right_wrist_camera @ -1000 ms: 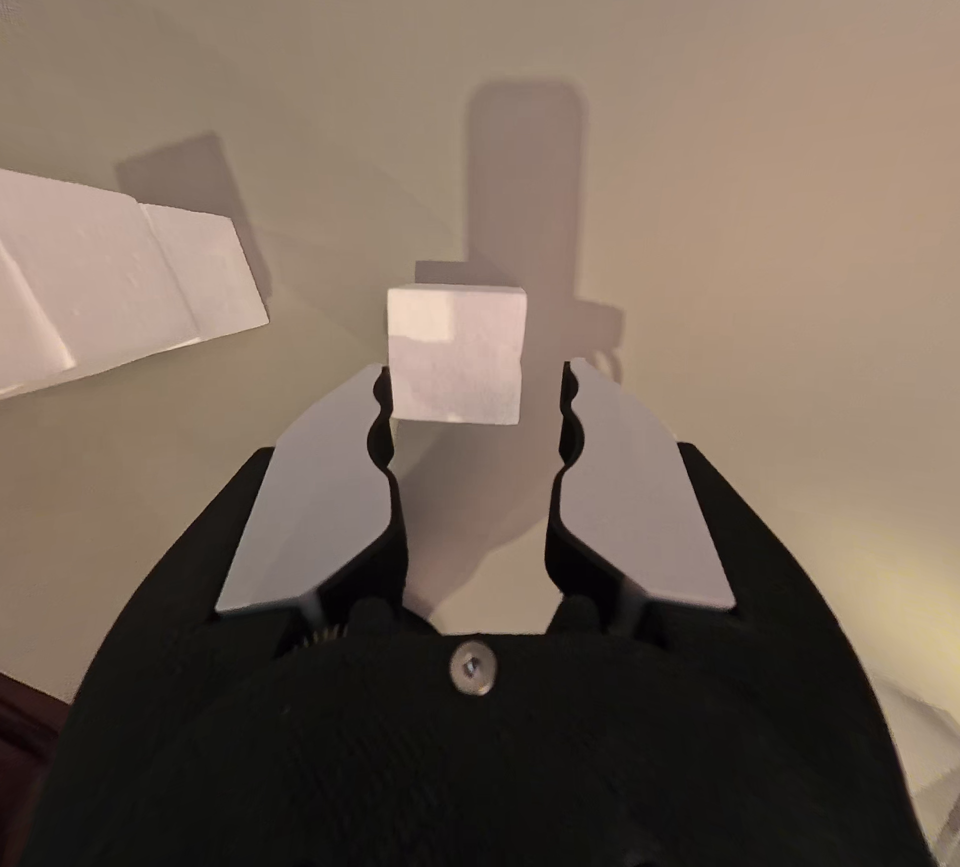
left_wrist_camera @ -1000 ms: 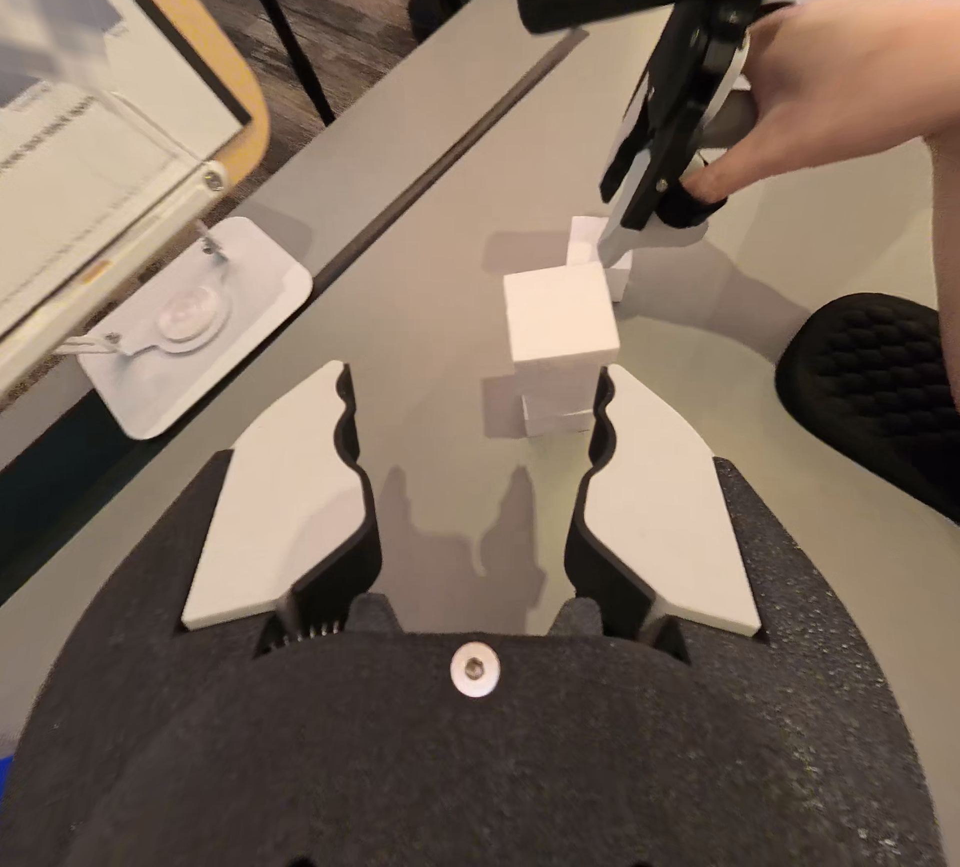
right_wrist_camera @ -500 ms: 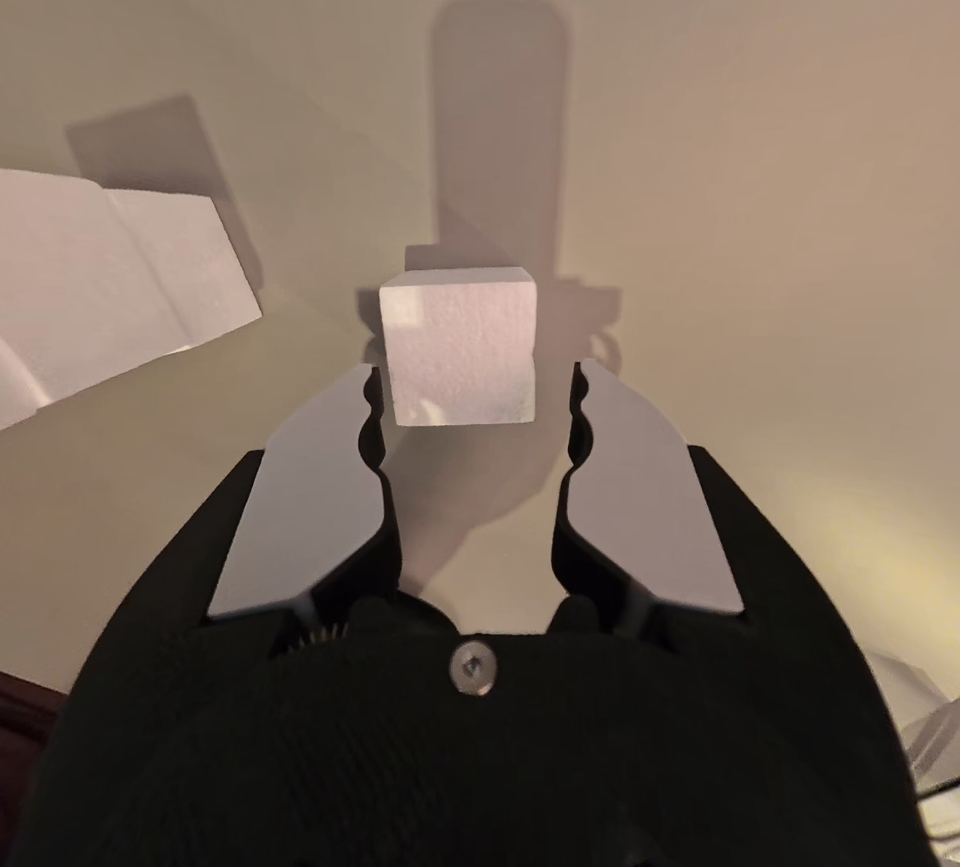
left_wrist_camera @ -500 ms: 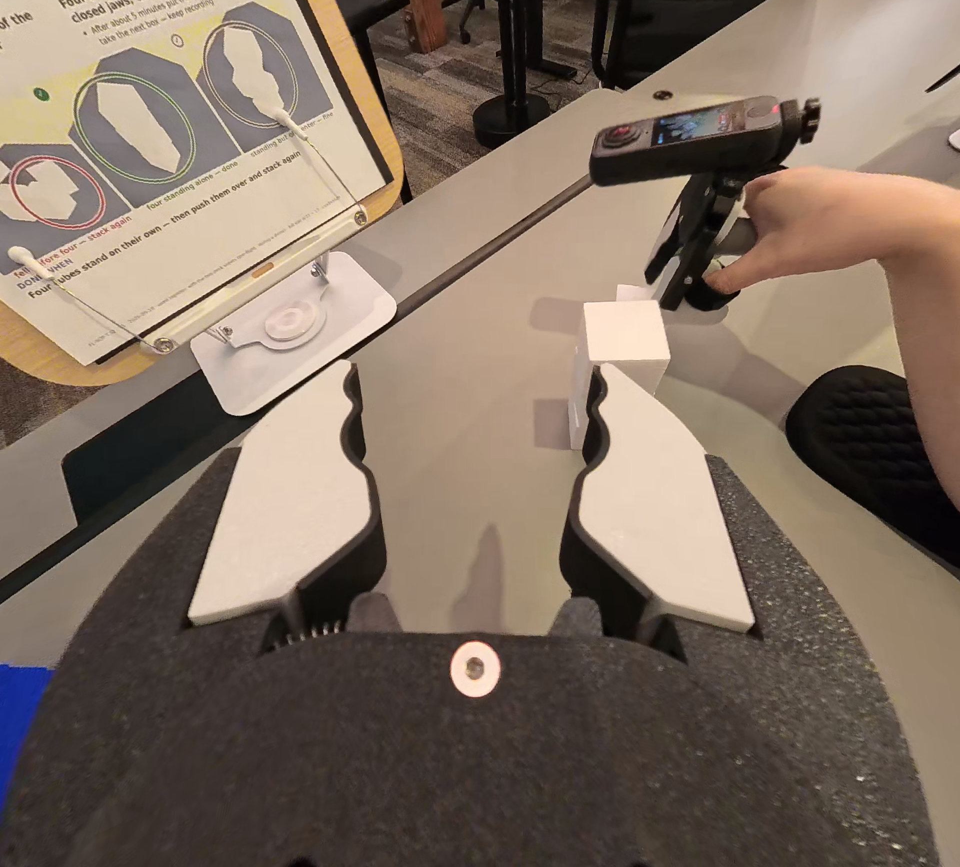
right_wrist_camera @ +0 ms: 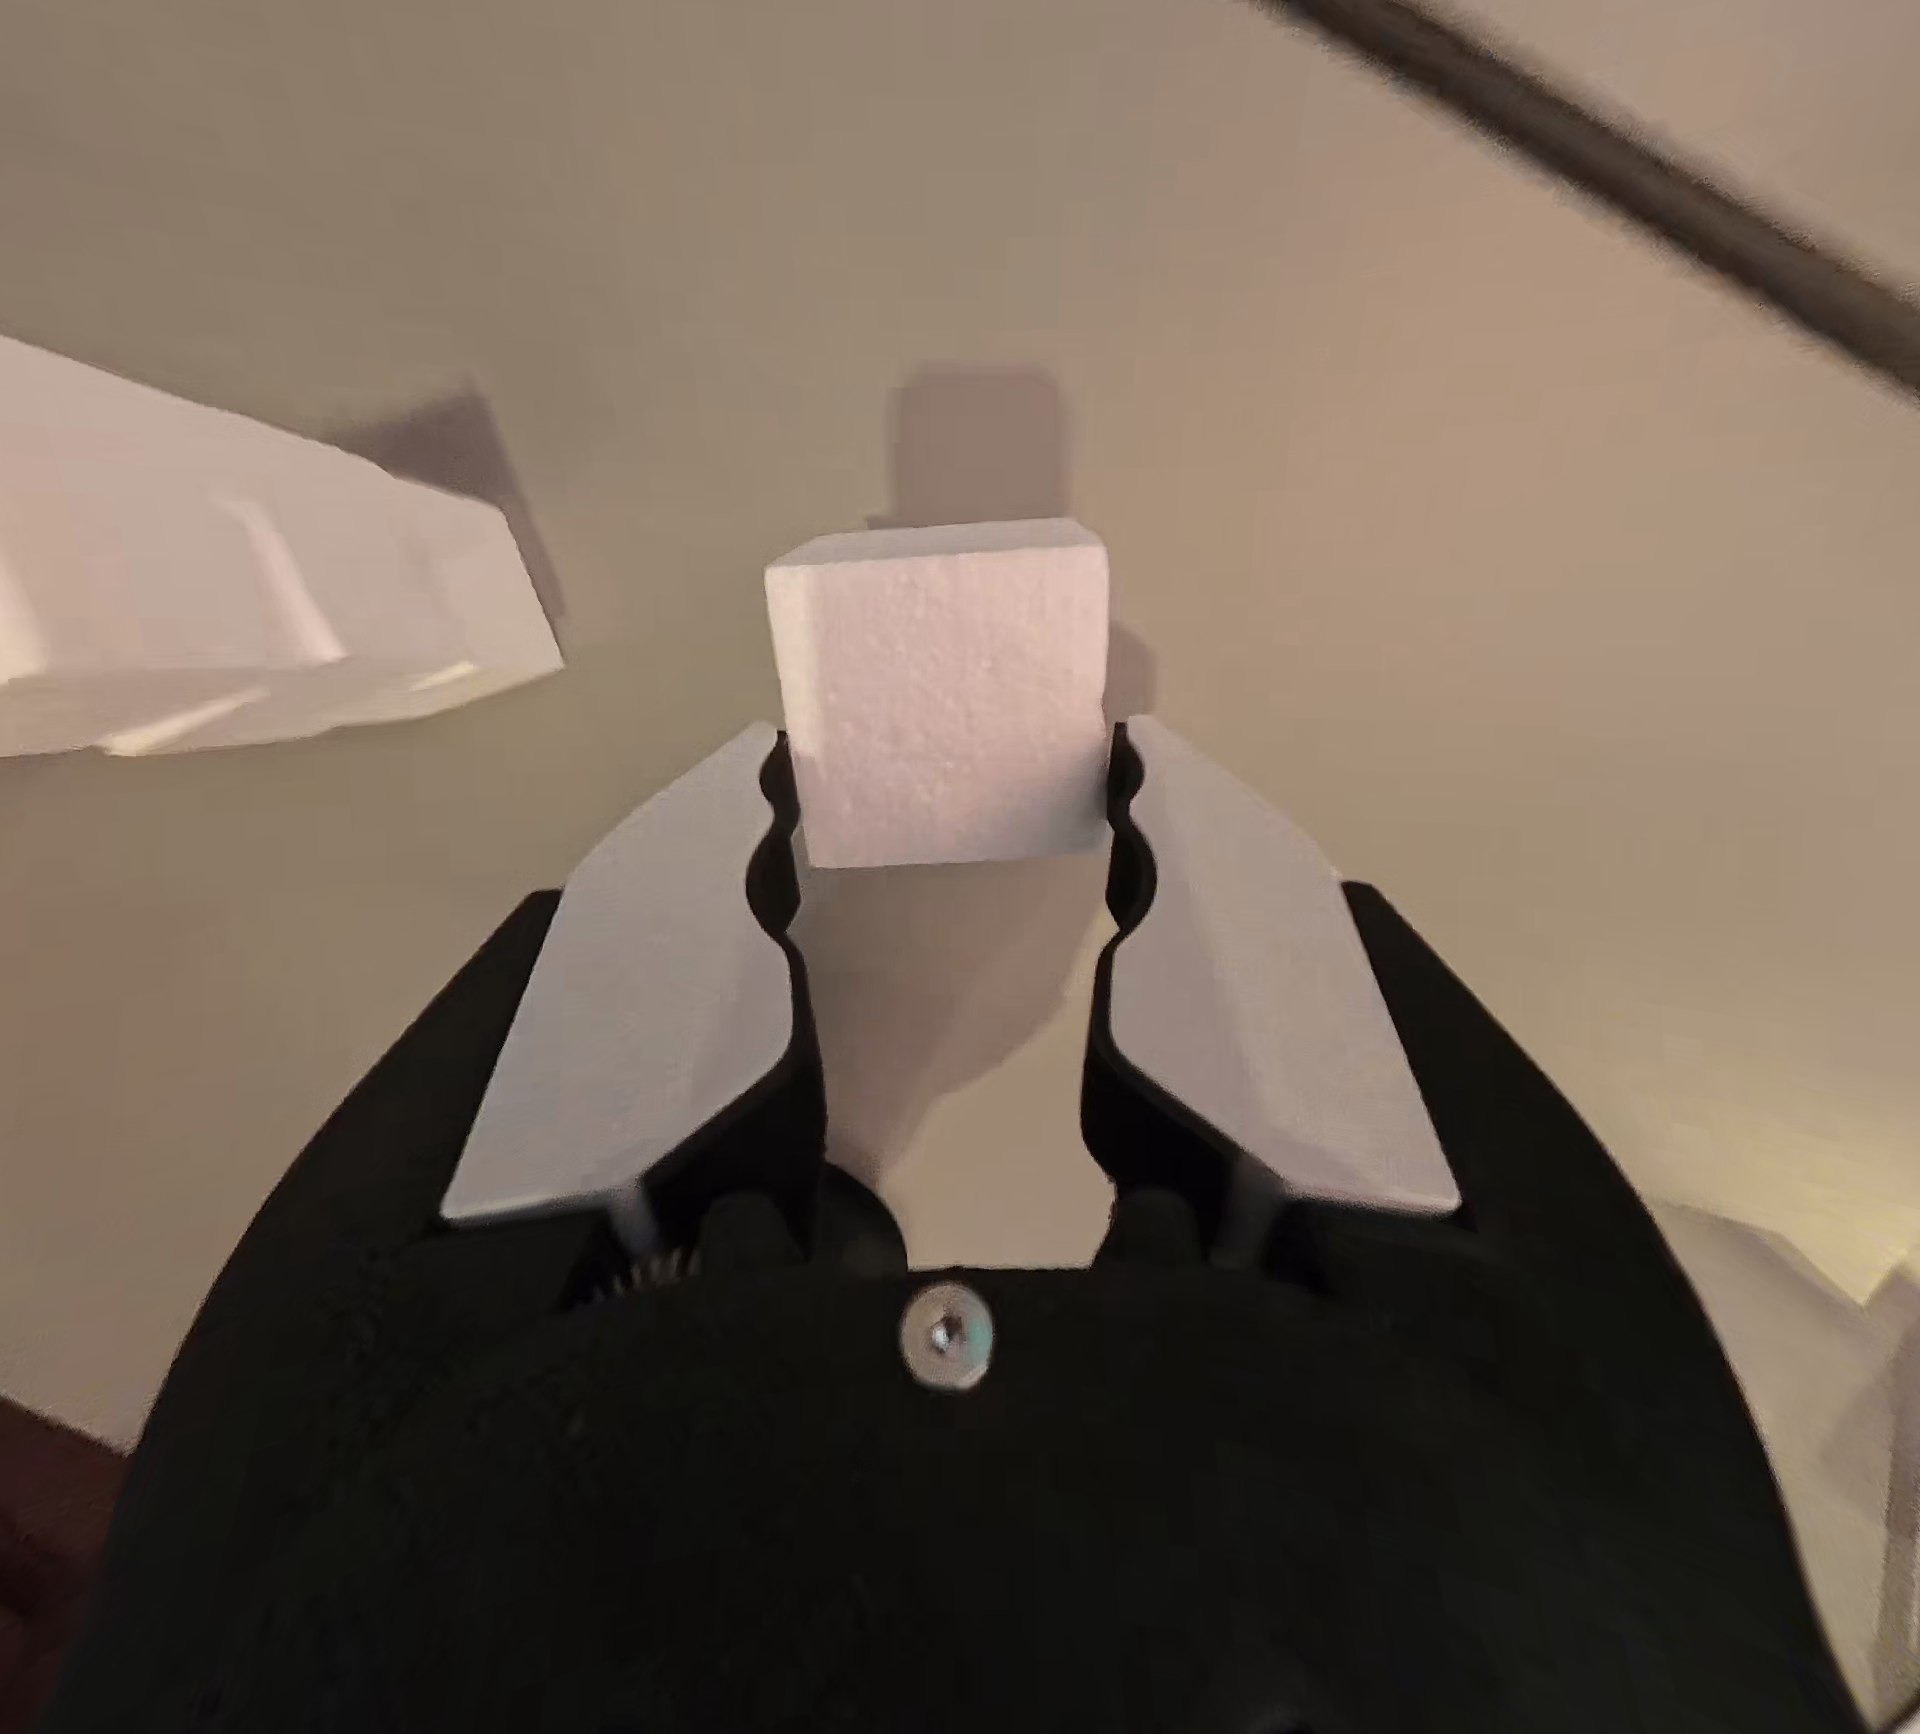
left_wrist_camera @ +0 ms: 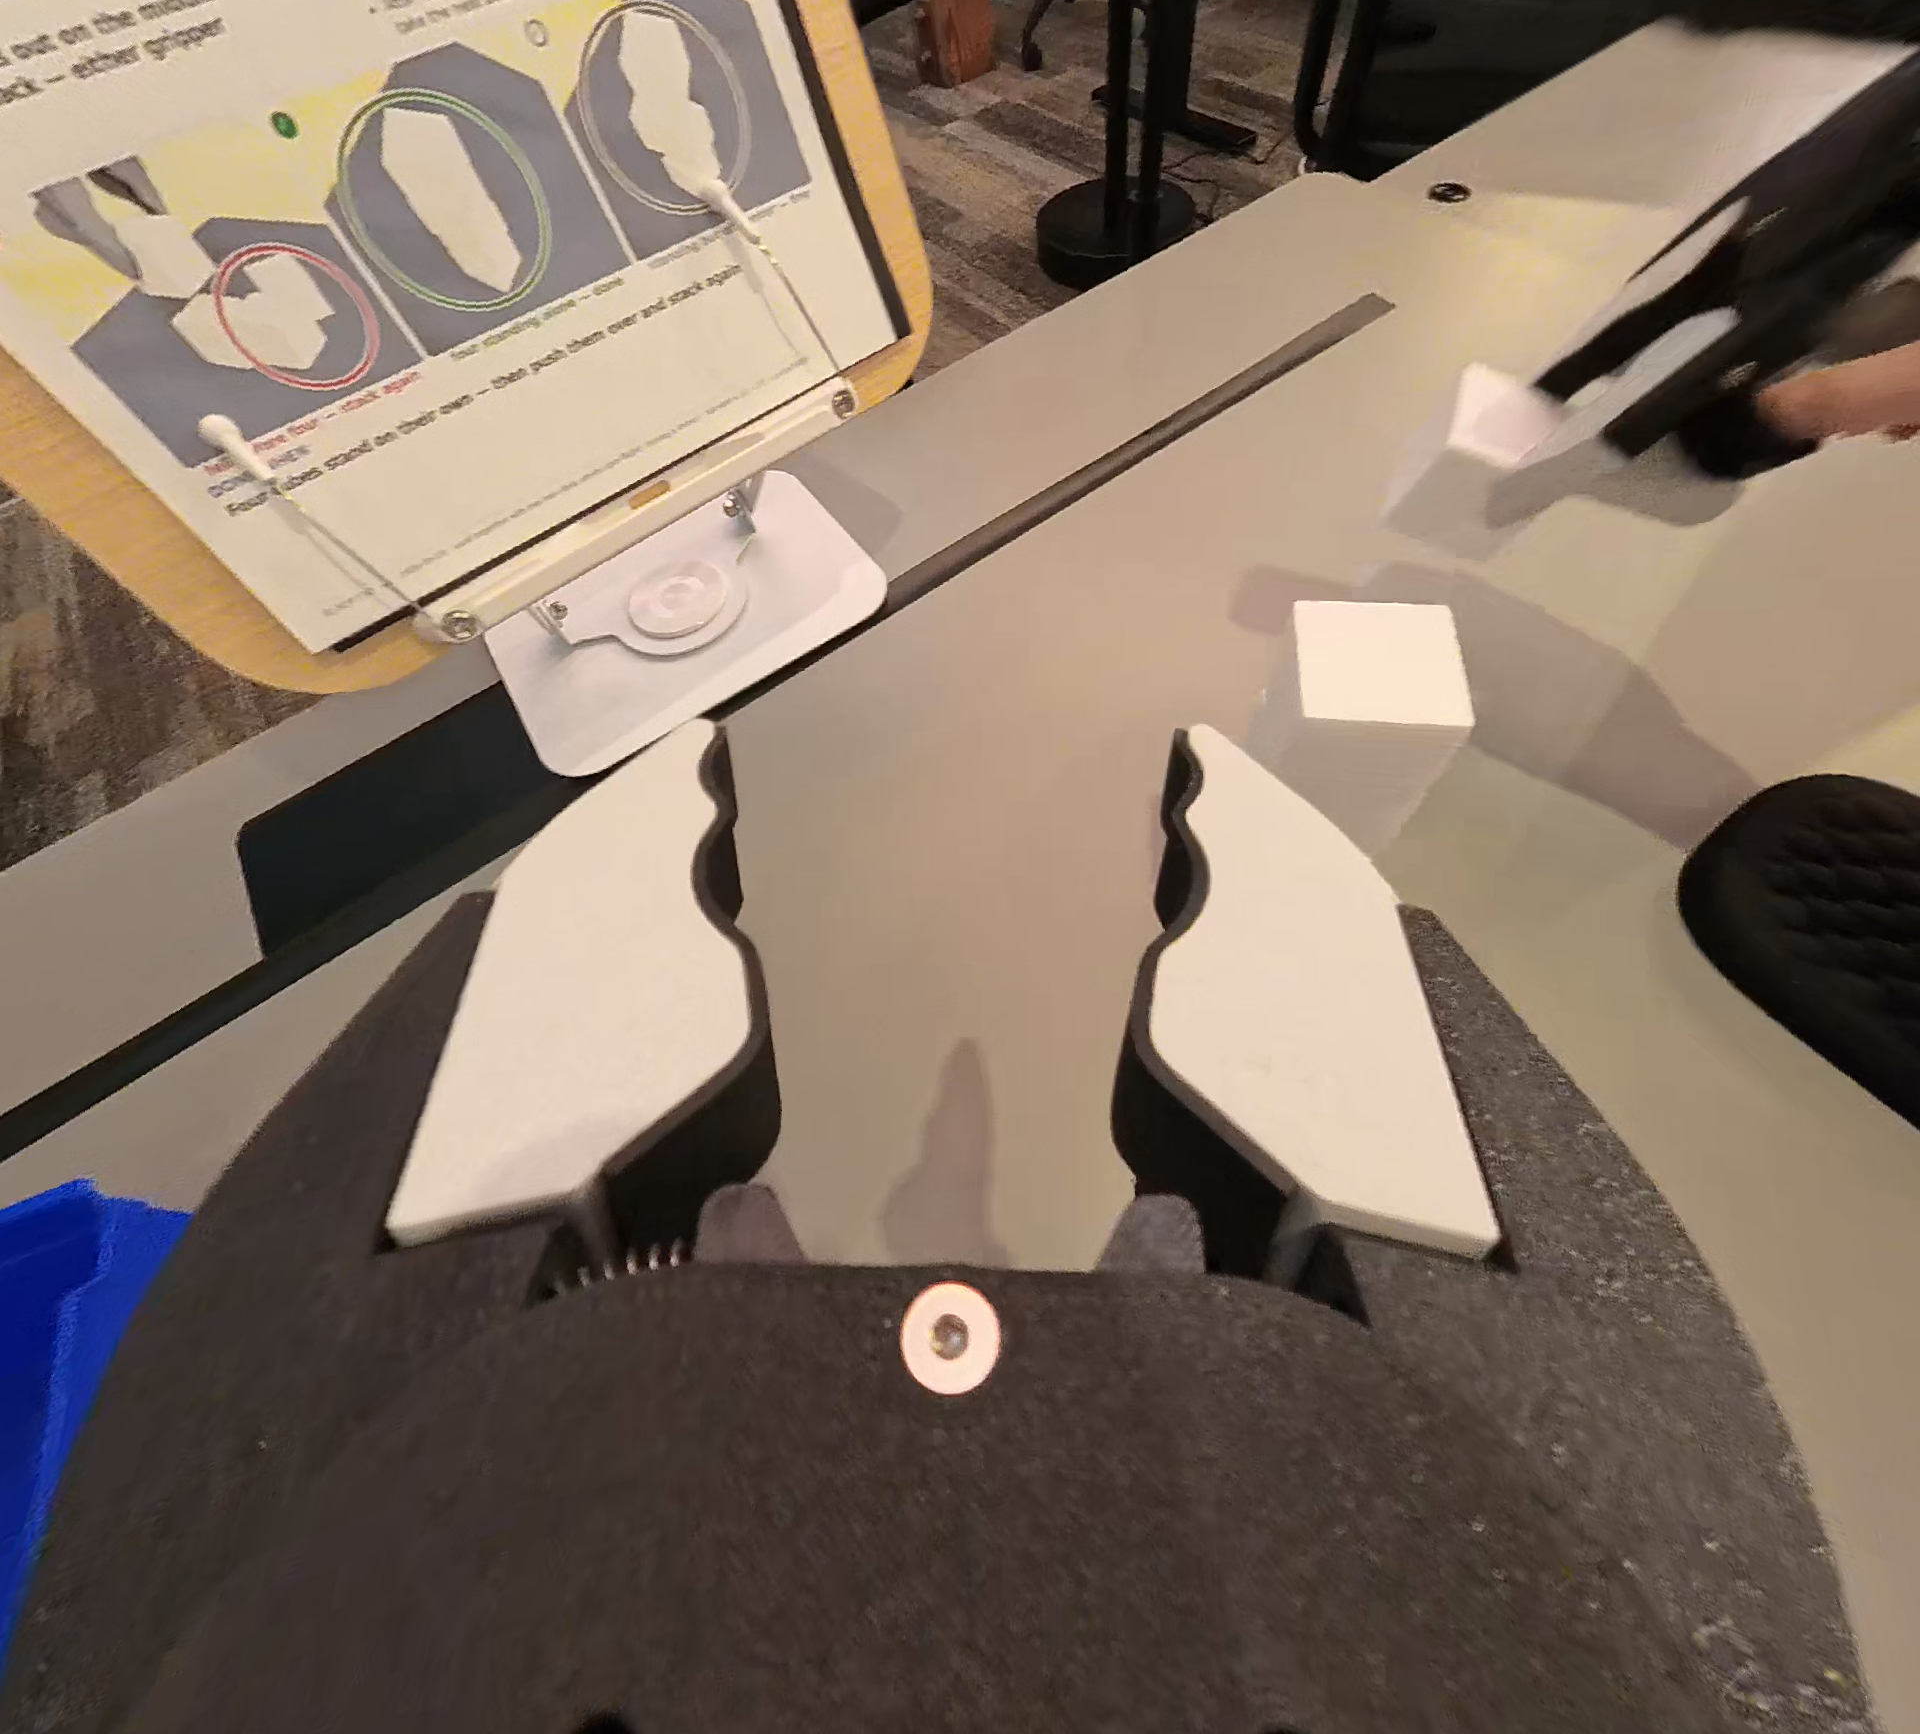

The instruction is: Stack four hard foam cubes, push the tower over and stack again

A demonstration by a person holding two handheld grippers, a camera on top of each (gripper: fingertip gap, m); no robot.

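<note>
Cube [right_wrist_camera: 940, 708] is sitting between the right gripper's [right_wrist_camera: 945, 785] fingertips, the jaws narrowed onto its two side faces; whether it is already clear of the table [right_wrist_camera: 1351, 437] cannot be told. In the left wrist view the same gripper is holding that cube at the far right, beyond the stack [left_wrist_camera: 1371, 697], which is standing on the table just past the left gripper's [left_wrist_camera: 951, 785] right finger. From the right gripper's own view the stack is lying off to its left, so the coming carry is probably going leftward and up over the top cube. The left gripper is hanging wide and empty beside the stack, nearer to it but not involved. The table is plain grey and smooth, crossed by a dark groove [left_wrist_camera: 1143, 437]. An instruction board [left_wrist_camera: 436, 230] is standing on a white base at the far edge, with office chairs [left_wrist_camera: 1455, 22] and carpet behind. A black cushion [left_wrist_camera: 1808, 915] is lying at the right.
</note>
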